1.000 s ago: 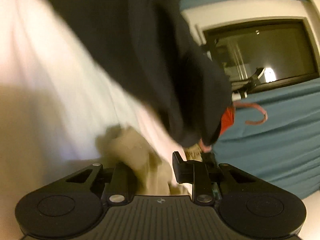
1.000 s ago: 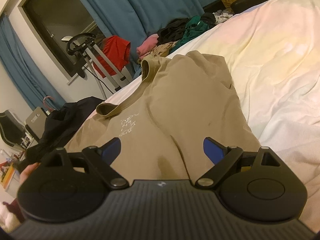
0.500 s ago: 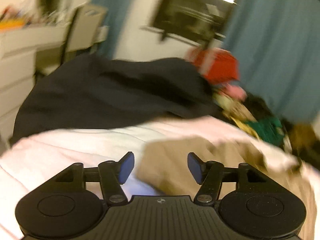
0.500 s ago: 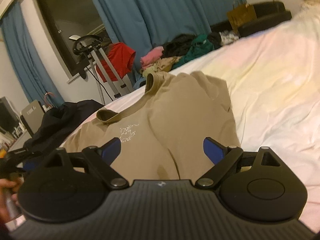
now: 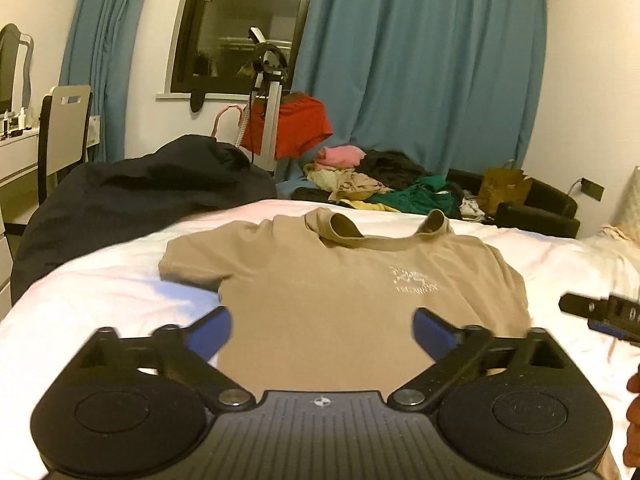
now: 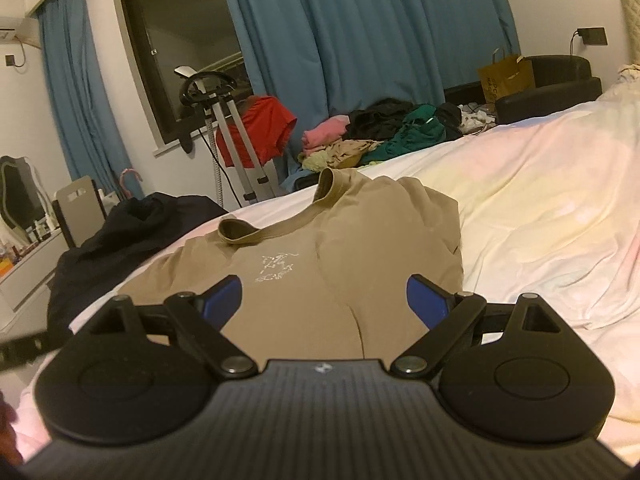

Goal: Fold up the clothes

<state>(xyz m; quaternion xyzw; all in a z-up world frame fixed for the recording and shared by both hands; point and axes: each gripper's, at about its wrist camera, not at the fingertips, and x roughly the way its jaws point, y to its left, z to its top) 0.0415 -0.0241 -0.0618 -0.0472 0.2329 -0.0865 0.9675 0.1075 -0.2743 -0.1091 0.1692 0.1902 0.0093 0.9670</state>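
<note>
Tan T-shirt (image 5: 344,300) flat on white bed (image 5: 100,300), chest side up.
Left gripper (image 5: 322,330) jaws opening, nothing between them; right gripper (image 6: 324,300) wide apart, empty. Both hover over the shirt's lower part.

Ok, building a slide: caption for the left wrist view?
Left gripper, jaws opening and empty, above a tan T-shirt spread on a white bed.

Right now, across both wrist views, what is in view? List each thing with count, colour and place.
T-shirt: 1, tan, flat on bed, white chest print.
Bed: 1, white cover.
Dark garment: 1, black, bed's far-left edge.
Clothes heap: 1, mixed colours, beyond bed.
Red garment: 1, on metal stand.
Curtains: blue, beside window.
Paper bag: 1, brown, by black seat.
Left gripper: jaws opening, nothing between.
Right gripper: open, empty.
</note>
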